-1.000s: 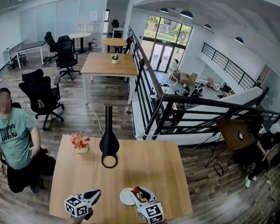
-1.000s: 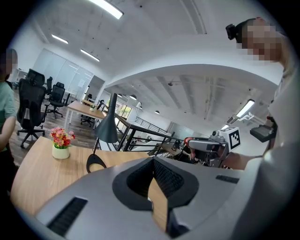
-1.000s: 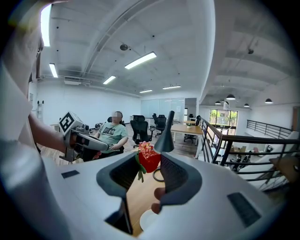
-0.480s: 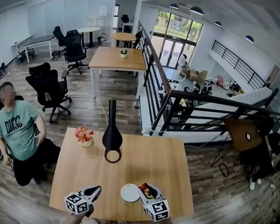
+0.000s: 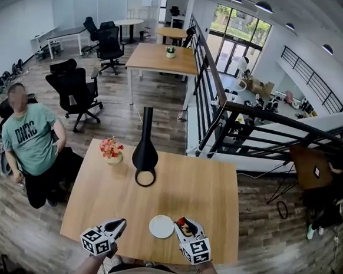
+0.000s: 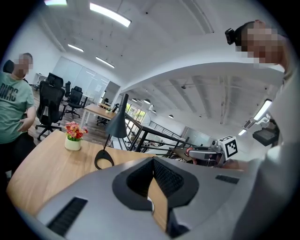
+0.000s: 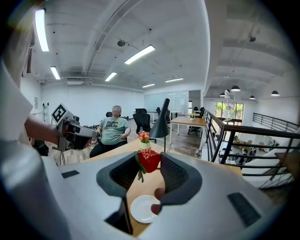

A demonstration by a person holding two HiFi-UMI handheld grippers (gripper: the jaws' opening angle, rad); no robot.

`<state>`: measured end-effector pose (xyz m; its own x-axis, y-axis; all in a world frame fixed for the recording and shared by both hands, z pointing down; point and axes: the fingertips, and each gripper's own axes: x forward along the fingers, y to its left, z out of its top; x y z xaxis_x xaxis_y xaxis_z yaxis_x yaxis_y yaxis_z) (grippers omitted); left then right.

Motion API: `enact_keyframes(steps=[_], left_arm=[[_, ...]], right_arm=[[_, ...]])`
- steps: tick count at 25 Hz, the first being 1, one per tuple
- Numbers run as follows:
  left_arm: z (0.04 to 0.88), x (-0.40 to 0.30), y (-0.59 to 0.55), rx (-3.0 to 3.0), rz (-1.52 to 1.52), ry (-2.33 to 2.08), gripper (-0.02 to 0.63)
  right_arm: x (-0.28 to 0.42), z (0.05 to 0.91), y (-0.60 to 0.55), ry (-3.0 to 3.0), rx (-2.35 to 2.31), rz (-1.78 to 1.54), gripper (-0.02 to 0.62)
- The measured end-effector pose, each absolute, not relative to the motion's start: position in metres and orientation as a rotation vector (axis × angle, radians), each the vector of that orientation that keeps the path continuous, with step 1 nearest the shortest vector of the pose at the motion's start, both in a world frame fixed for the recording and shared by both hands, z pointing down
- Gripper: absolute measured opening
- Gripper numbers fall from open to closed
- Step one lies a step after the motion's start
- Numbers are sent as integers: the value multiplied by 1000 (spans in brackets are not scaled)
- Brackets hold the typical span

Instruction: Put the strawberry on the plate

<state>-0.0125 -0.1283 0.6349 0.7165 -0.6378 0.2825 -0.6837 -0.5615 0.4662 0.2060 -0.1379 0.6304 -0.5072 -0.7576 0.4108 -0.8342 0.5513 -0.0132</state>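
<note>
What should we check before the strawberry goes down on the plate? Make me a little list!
1. Strawberry gripped firmly: ok. The right gripper has its jaws closed on it.
2. Plate free for it: ok. The white plate has nothing on it.
3. Strawberry lined up over the plate: not ok. The head view shows it just past the plate's right edge.
4. Left gripper out of the way: ok. It is shut, holds nothing and sits left of the plate, apart from it.
5. Strawberry's height above the table: cannot tell.
</note>
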Motion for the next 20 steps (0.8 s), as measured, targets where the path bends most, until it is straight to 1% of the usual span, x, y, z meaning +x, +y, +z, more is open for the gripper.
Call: enact_keyframes(steps=[14,20], left_arm=[[649,14,-121,2312,102,-1022,5],[659,18,-124,2316,161,-993,5]], right_arm=[[216,689,-147,-2395,1166,331,150],[209,727,-156,-2353,1115,366,150]])
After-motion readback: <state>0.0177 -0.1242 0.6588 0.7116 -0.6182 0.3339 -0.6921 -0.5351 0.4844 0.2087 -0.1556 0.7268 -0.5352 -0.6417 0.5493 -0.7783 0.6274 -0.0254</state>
